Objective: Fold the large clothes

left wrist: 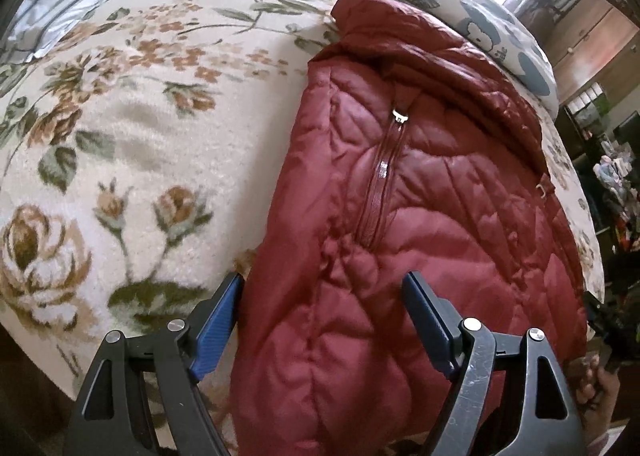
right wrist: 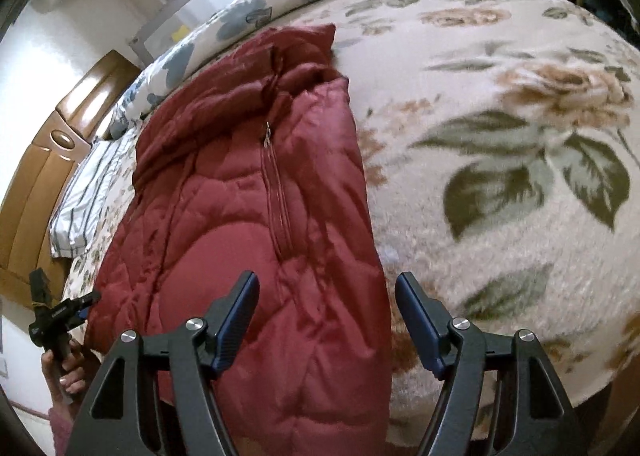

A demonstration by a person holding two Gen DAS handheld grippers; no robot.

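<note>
So the red puffer jacket point(left wrist: 400, 216) is lying lengthwise on the bed point(left wrist: 140, 144), already folded into a long narrow strip with its hem end at the near edge and the collar end up toward the far edge by the patterned duvet point(left wrist: 460, 0); zipper point(left wrist: 380, 184) facing up.

Both claws are spread wide with nothing in them; the left gripper point(left wrist: 324, 316) straddles the strip's left edge, the right gripper point(right wrist: 326, 316) straddles its right edge at the same near end.

Handling guess: it's light and squishy, full of air, with a slick shiny shell, so it'll probably slide and spring back; I'd pinch deep at the two near corners through all layers, not just the outer fabric.

Room-wise, there's loads of bare floral blanket point(right wrist: 500, 136) on the one side; the other side is tighter, with a striped pillow point(right wrist: 92, 192) close by; near end hangs right at the bed's edge, so it could slip off.
</note>
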